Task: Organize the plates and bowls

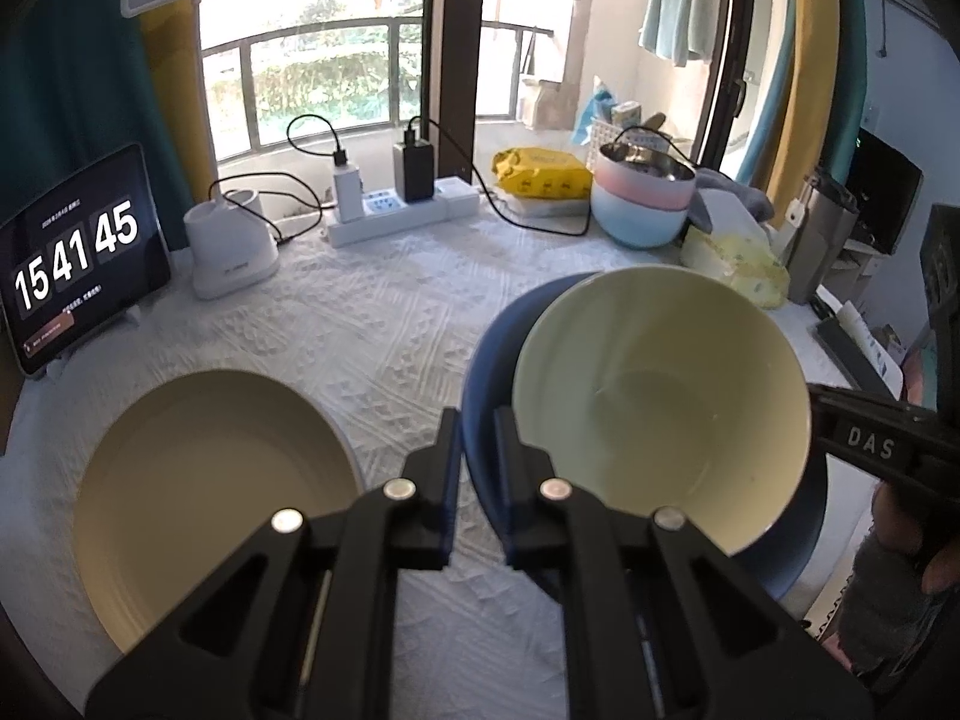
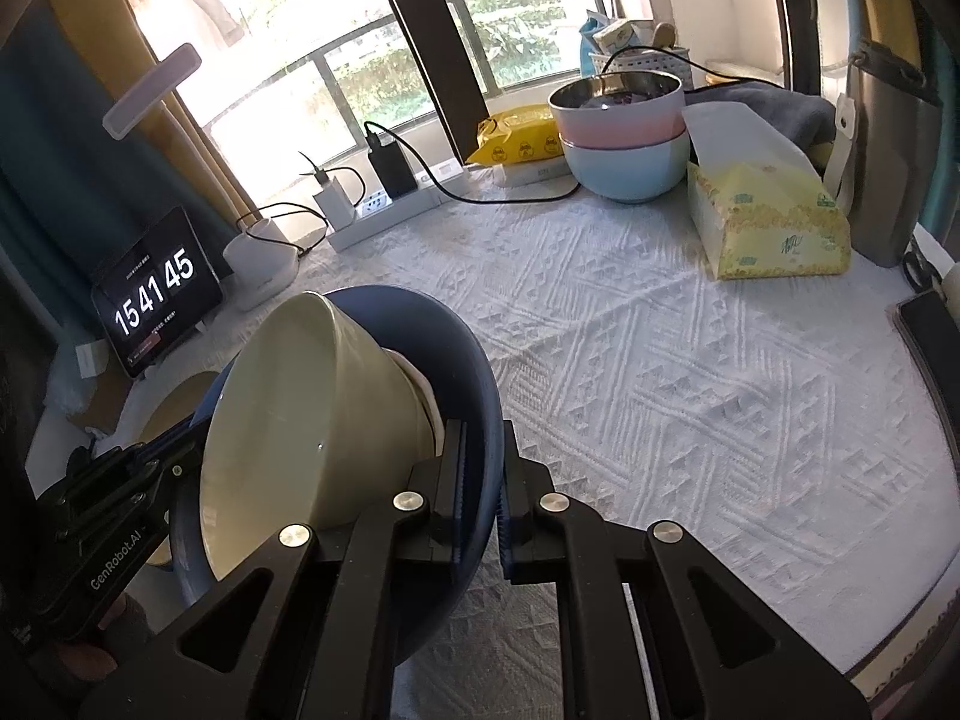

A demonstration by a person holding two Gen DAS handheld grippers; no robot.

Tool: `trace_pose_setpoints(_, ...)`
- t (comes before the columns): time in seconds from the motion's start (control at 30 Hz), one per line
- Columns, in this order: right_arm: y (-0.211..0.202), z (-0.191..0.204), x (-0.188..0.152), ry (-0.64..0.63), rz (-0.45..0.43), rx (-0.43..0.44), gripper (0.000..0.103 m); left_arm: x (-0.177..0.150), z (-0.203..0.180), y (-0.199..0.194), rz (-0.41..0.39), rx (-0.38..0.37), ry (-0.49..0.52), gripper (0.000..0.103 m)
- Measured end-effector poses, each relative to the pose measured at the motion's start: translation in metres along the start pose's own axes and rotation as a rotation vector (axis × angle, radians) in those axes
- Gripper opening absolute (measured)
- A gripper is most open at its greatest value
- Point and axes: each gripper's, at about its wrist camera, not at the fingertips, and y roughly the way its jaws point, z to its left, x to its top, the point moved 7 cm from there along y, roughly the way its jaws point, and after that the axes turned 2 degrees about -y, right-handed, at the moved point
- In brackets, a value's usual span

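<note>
We hold the blue plate point(image 2: 480, 384) by its rim, both the left gripper point(image 1: 478, 480) and right gripper point(image 2: 483, 492) clamped on it, cream bowl point(image 1: 660, 408) tilted inside. The beige plate point(image 1: 210, 504) waits on the counter point(image 2: 660, 360); stacking seems unfinished.

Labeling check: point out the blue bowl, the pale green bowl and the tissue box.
blue bowl point(image 2: 474, 360): right wrist view, inner wall near rim.
pale green bowl point(image 1: 648, 384): left wrist view, inside wall.
tissue box point(image 2: 774, 222): right wrist view, front face.
</note>
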Motion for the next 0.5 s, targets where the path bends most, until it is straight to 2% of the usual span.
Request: trace_pose_setpoints(0.5,-0.010,0.021,0.011,-0.037,-0.023,-0.002,0.010,0.006,0.015,-0.018,-0.031,-0.002,-0.031,0.009)
